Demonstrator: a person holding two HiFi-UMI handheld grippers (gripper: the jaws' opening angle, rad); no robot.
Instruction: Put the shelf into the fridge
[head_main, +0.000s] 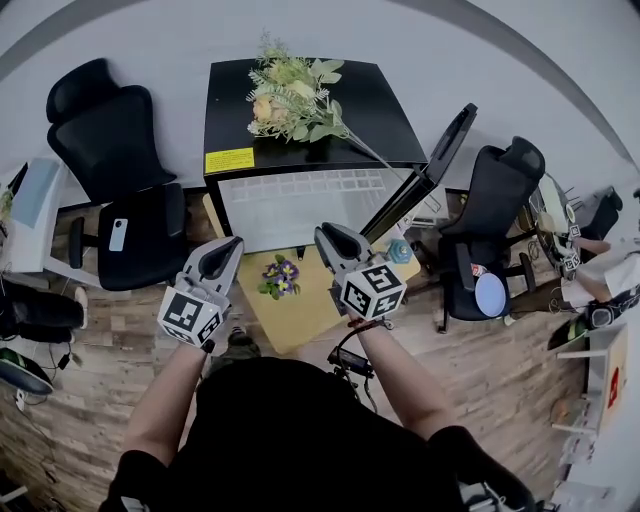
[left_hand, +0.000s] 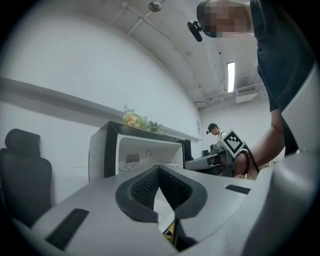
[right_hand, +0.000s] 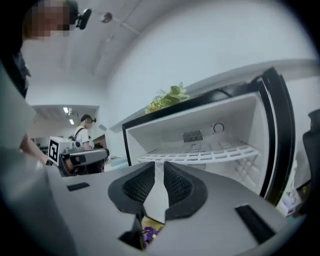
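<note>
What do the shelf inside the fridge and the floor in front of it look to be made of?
Shelf: probably white coated wire, going by its grid of thin bars with open gaps, though moulded plastic cannot be ruled out. Floor: wood-look planks in matte brown, with visible grain and staggered seams. Whether it is real wood or laminate cannot be told.

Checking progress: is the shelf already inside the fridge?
Yes, the white wire shelf lies level across the inside of the open fridge.
</note>
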